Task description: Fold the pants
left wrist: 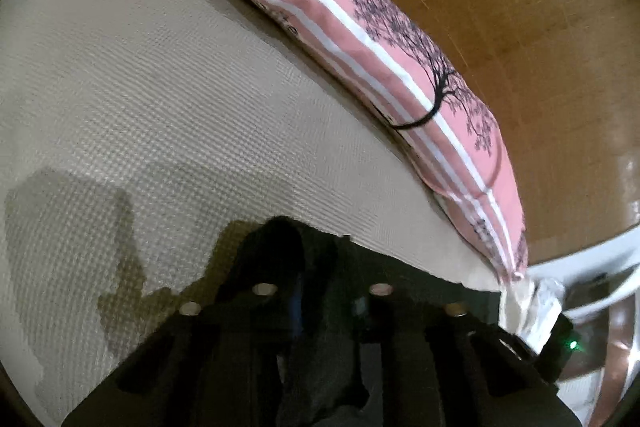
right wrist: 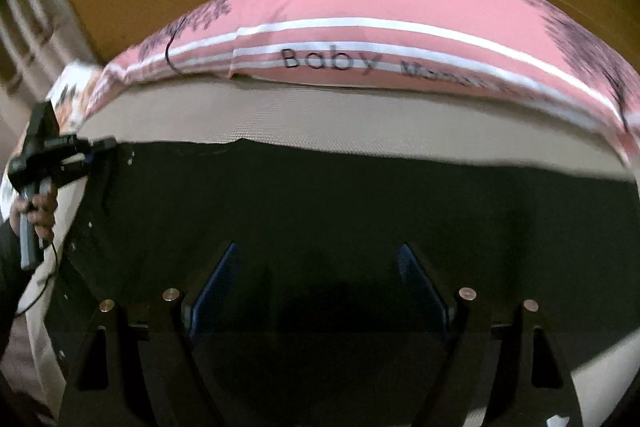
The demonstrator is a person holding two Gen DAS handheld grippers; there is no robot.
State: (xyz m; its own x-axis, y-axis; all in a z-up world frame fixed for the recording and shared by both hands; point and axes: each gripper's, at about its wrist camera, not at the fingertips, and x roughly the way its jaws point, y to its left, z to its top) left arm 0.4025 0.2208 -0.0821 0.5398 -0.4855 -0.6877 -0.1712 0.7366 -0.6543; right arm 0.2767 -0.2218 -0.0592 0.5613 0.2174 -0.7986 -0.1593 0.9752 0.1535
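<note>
A: Item one?
B: Pants (right wrist: 340, 195), dark, spread flat on the beige bedcover (right wrist: 320, 115), below the pink pillows (right wrist: 360, 7).

A: Left gripper (left wrist: 316, 291)?
B: Jaws closed narrow on a bunch of dark pant fabric at the garment's left edge; its body shows in the right view too.

A: Right gripper (right wrist: 320, 287)?
B: Jaws wide, blue pads (right wrist: 218, 287) apart, hovering over the cloth, holding nothing.

A: Progress?
B: Early, by my judgement. No finished fold is visible. One side gripped; the right side's grasp and the folding remain.
</note>
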